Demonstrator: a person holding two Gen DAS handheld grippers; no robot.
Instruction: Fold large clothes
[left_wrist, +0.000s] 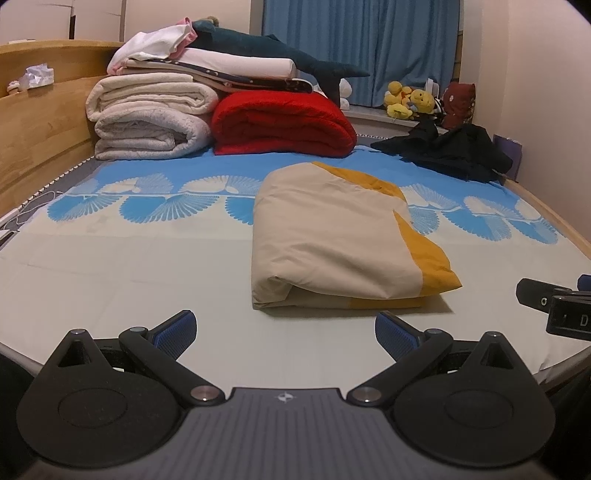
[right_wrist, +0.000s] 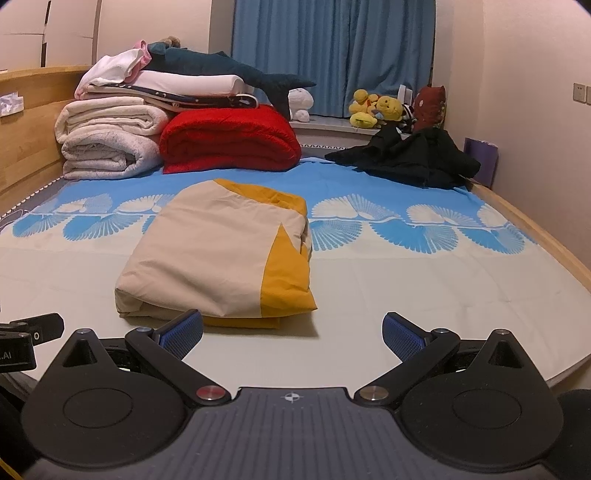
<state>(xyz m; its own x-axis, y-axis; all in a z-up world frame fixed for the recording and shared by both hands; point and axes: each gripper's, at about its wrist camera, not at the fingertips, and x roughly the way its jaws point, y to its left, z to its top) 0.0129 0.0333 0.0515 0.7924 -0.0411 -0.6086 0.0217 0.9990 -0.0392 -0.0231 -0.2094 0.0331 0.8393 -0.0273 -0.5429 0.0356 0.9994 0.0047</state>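
Note:
A beige and mustard-yellow garment (left_wrist: 332, 240) lies folded into a thick rectangle on the bed sheet (left_wrist: 129, 266); it also shows in the right wrist view (right_wrist: 214, 254). My left gripper (left_wrist: 284, 332) is open and empty, just in front of the folded garment's near edge. My right gripper (right_wrist: 291, 334) is open and empty, its left finger pad (right_wrist: 181, 332) close to the garment's near edge. Each gripper shows at the edge of the other's view, the right one (left_wrist: 554, 302) and the left one (right_wrist: 26, 332).
A crumpled black garment (left_wrist: 447, 151) lies at the far right of the bed. Folded white blankets (left_wrist: 147, 118), a red blanket (left_wrist: 280, 125) and a plush shark (left_wrist: 266, 48) are stacked at the headboard side. Plush toys (left_wrist: 410, 99) sit on the windowsill. A wooden bed frame (left_wrist: 37, 129) runs along the left.

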